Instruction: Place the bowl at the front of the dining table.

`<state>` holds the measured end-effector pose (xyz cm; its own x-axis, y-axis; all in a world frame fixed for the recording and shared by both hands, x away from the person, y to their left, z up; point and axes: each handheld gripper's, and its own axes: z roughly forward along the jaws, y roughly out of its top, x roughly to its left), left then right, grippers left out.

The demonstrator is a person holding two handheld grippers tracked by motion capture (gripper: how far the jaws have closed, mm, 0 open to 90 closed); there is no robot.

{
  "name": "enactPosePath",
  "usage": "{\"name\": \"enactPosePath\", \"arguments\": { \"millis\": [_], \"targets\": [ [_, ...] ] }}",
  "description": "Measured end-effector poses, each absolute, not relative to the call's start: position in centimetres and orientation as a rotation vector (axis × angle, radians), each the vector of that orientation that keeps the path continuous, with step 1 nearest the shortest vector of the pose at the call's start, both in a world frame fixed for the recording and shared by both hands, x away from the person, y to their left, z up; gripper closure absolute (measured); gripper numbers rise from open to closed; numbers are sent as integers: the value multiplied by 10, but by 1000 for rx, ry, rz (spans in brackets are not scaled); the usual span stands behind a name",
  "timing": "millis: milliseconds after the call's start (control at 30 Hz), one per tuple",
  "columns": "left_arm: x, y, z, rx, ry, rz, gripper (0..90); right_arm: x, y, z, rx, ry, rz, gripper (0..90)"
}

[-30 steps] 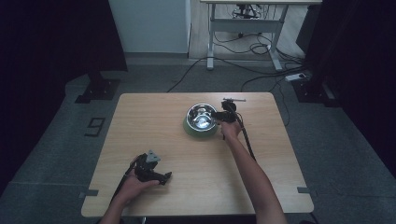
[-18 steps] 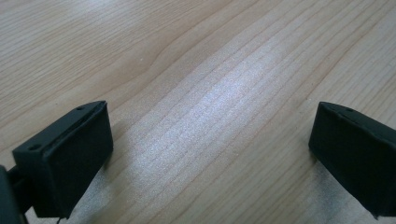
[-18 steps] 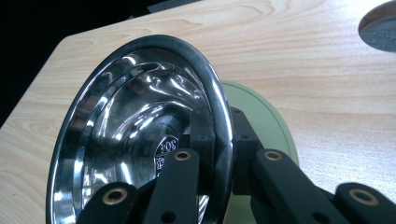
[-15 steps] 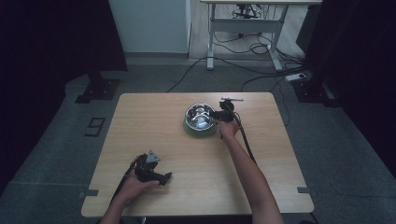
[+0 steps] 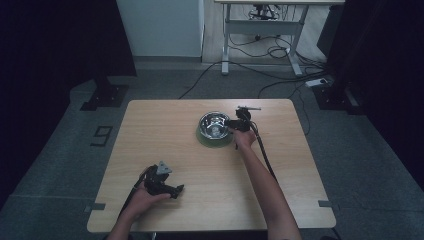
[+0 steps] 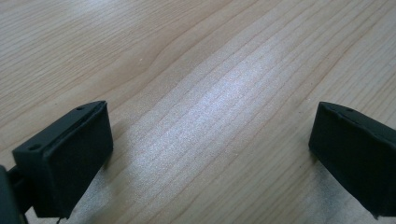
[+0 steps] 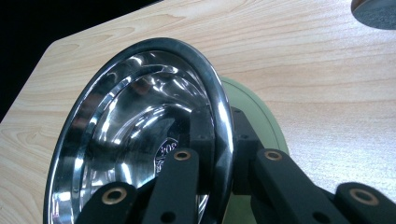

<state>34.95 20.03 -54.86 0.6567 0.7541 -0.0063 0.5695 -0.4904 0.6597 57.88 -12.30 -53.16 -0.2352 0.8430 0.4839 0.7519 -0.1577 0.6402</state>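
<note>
One steel bowl (image 5: 214,125) sits on one green plate (image 5: 206,142), toward the far side of the table (image 5: 150,125). The bowl is round, with no long axis; its mouth faces up and looks tipped a little in the right gripper view. The right gripper (image 5: 235,123) is clenched on the bowl's rim (image 7: 219,116), one jaw inside, one outside. The left gripper (image 5: 172,190), well apart from the bowl near the table's front edge, stands released with bare wood between its two jaws.
</note>
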Motion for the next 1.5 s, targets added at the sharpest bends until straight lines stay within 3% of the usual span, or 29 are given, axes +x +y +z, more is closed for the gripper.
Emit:
{"name": "enactPosePath", "arguments": {
  "millis": [467, 667, 900, 1067, 1500],
  "targets": [
    [349, 200, -549, 2235, 1021, 377, 0, 578, -126, -539, 1890, 1987, 1353, 794],
    [349, 200, -549, 2236, 1021, 377, 0, 576, -127, -538, 1852, 2006, 1374, 727],
    [349, 200, -549, 2234, 1022, 376, 0, 574, -132, -533, 1814, 2005, 1390, 538],
    [348, 200, -549, 2232, 1026, 376, 0, 568, -138, -526, 1754, 1999, 1386, 460],
    [346, 199, -549, 2234, 1024, 376, 0, 540, -150, -517, 1683, 2057, 1398, 407]
  ]
}}
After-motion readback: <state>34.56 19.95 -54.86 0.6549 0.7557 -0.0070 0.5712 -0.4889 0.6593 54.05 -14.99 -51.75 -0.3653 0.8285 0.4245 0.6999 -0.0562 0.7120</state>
